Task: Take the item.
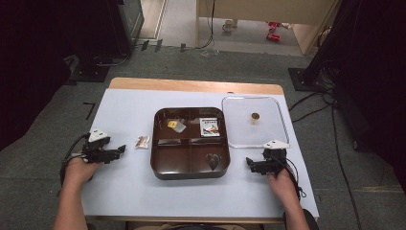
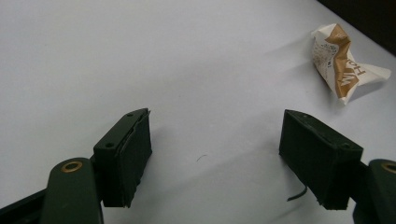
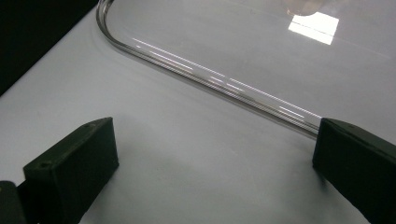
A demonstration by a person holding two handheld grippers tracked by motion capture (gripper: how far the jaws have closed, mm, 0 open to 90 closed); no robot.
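Packing looks partly done, judging by how things lie. The brown tray [image 1: 190,173] sits mid-tabletop [image 1: 124,191] with four compartments: a yellow packet [image 1: 173,124] in the far-left one, a printed packet [image 1: 209,127] in the far-right one, a dark heart-shaped item [image 1: 213,160] in the near-right one, and the near-left one apparently bare. One crumpled wrapper [image 2: 344,63] lies on the tabletop just left of the tray, not yet inside. The clear lid [image 1: 239,134] rests to the tray's right, off it, with a small brown knob [image 1: 255,115] on top.

The left hand-held gripper [image 1: 120,149] rests near the wrapper, jaws wide apart and holding nothing; the wrapper lies ahead and to one side of them. The right hand-held gripper [image 1: 249,163] sits by the lid's near edge, jaws likewise spread and empty, the lid's rim [image 3: 219,79] running across in front of them.

What is left, I judge: the wrapper into the tray, then the lid onto it.
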